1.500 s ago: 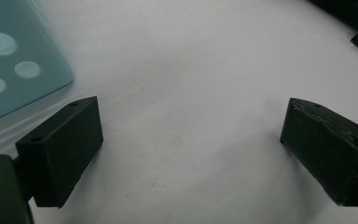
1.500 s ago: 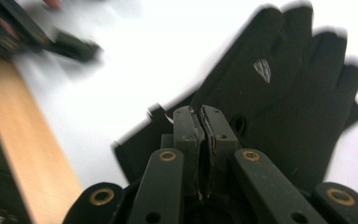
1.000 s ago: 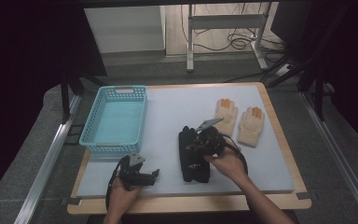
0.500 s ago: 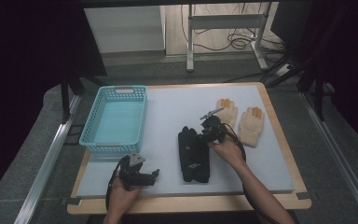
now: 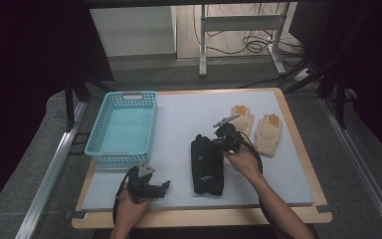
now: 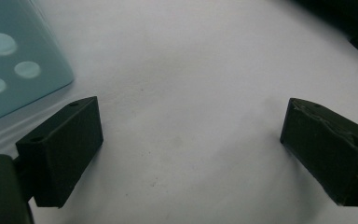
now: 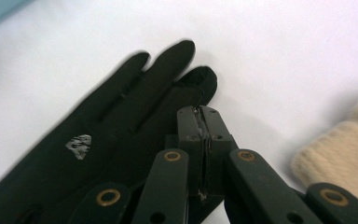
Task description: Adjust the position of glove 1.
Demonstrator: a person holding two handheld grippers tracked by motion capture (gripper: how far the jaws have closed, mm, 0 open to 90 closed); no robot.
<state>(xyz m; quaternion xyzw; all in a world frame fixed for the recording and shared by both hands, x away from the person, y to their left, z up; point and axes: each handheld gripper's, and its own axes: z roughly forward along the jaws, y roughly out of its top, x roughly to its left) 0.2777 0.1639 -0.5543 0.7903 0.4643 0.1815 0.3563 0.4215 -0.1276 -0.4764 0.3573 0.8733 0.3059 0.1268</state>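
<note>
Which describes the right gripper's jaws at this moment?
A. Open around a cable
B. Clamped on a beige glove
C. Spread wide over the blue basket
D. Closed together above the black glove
D: in the right gripper view the right gripper has its two pads pressed flat against each other, nothing visible between them, over the black glove.

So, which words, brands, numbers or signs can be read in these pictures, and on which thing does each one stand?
No text can be read.
Black glove: a small pale logo on its back, blurred in the right gripper view; no letters can be made out.
Black gloves in the high view: small pale marks, too small to read.
Blue basket, beige gloves, white mat: no writing can be seen.
</note>
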